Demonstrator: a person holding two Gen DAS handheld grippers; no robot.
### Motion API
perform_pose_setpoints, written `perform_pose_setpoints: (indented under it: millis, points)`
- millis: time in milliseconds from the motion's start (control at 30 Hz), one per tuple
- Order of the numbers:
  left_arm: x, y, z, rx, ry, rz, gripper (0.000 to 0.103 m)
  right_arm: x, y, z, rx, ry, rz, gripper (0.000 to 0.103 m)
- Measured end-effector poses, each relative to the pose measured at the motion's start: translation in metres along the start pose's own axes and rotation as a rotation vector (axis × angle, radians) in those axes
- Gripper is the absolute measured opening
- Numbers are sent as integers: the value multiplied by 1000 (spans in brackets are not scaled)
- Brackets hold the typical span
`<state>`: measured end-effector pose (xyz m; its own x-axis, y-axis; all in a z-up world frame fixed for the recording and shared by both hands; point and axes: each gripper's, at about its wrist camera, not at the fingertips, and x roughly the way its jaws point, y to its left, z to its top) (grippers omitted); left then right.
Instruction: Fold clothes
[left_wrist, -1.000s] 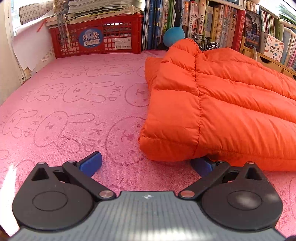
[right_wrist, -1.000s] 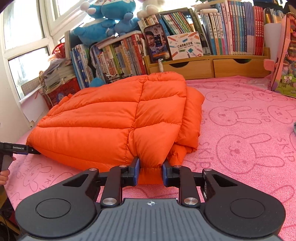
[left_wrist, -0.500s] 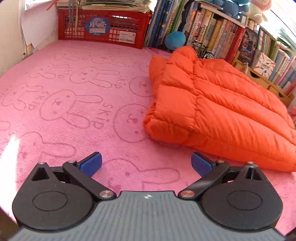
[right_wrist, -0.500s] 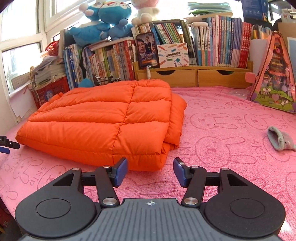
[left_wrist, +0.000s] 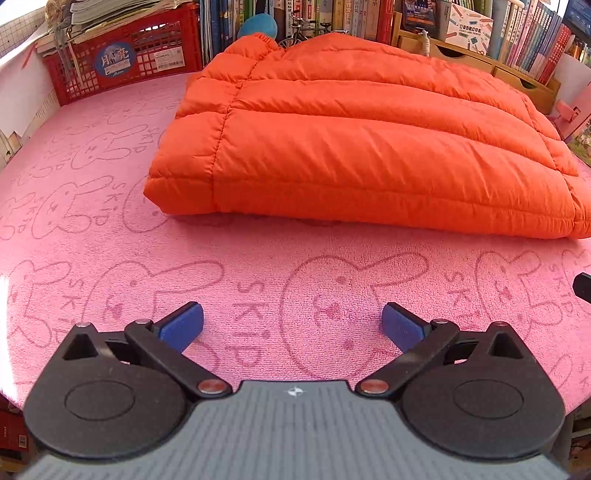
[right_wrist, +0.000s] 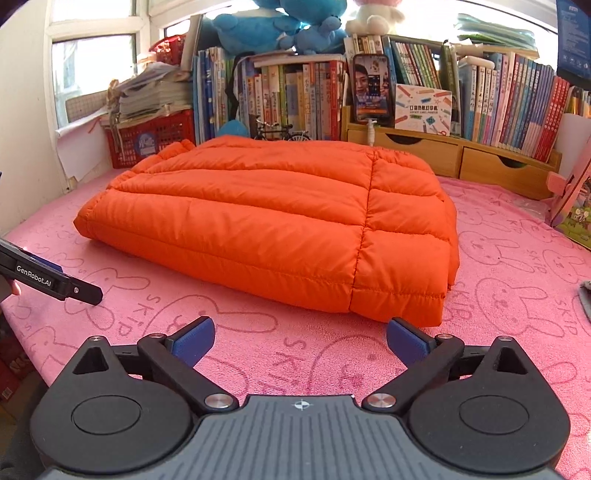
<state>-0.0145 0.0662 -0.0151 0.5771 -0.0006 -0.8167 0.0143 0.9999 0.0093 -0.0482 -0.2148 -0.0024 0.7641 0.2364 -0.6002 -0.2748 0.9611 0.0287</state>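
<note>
The folded orange puffer jacket (right_wrist: 273, 229) is lying mid-frame on the pink bunny-print tabletop (right_wrist: 498, 280) — the right claw (right_wrist: 300, 341) is opening its jaws wide with nothing between them, and the left claw (left_wrist: 291, 326) is sitting spread and empty too, both clear of the jacket's near edge.

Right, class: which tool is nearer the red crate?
Left. The left tool has the crate ahead to its left, past a corner of the jacket. The right tool, jaws opening on nothing, is further right, by its other front corner.
</note>
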Motion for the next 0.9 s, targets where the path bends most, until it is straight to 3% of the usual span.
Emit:
perform_pose_setpoints:
  millis: [333, 700, 900]
  points:
    - [-1, -22, 12, 70, 9, 11, 103, -4, -1, 13, -23, 2, -35, 103]
    - [-1, -58, 26, 99, -10, 78, 103, 0, -31, 27, -140, -32, 103, 103]
    - [7, -102, 18, 182, 5, 47, 103, 4, -59, 23, -149, -4, 83, 103]
